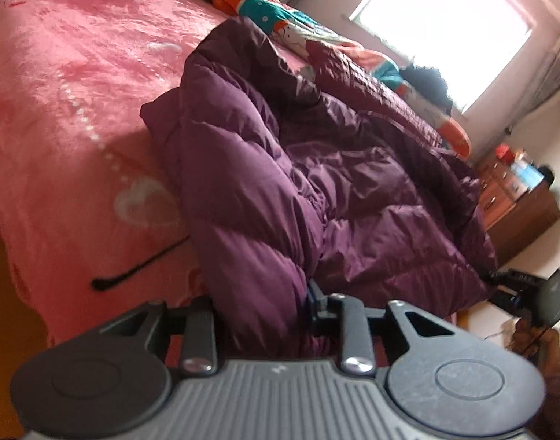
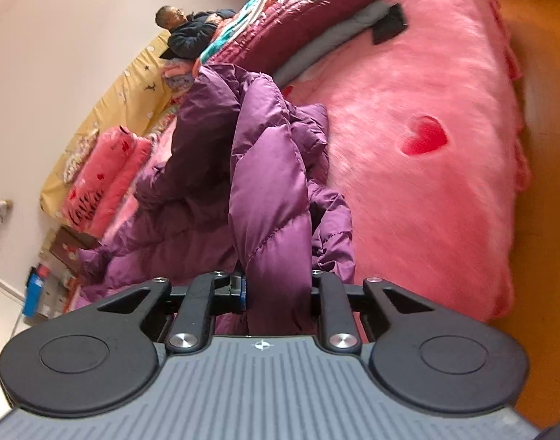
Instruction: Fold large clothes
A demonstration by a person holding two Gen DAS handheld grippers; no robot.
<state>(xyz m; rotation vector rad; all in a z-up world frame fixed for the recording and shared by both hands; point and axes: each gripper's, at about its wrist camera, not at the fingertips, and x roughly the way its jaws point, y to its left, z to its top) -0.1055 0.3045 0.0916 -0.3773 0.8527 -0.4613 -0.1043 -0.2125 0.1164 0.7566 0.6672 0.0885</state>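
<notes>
A large purple quilted down jacket point(image 1: 316, 183) lies bunched on a pink plush bedspread point(image 1: 78, 91). My left gripper point(image 1: 261, 304) is shut on a fold of the jacket, which fills the gap between its fingers and hides the fingertips. In the right wrist view the same jacket point(image 2: 265, 190) rises in a ridge from my right gripper point(image 2: 276, 293), which is shut on another fold near the bed's edge. The right gripper also shows at the right edge of the left wrist view point(image 1: 529, 293).
A maroon quilt point(image 2: 302, 11) and a colourful blanket point(image 1: 291, 22) lie along the far side of the bed. A person point(image 2: 192, 29) sits at the headboard. Pink pillows point(image 2: 104, 172), a wooden dresser point(image 1: 514, 190) and a bright window point(image 1: 445, 18) surround the bed. A black cord point(image 1: 140, 267) lies on the bedspread.
</notes>
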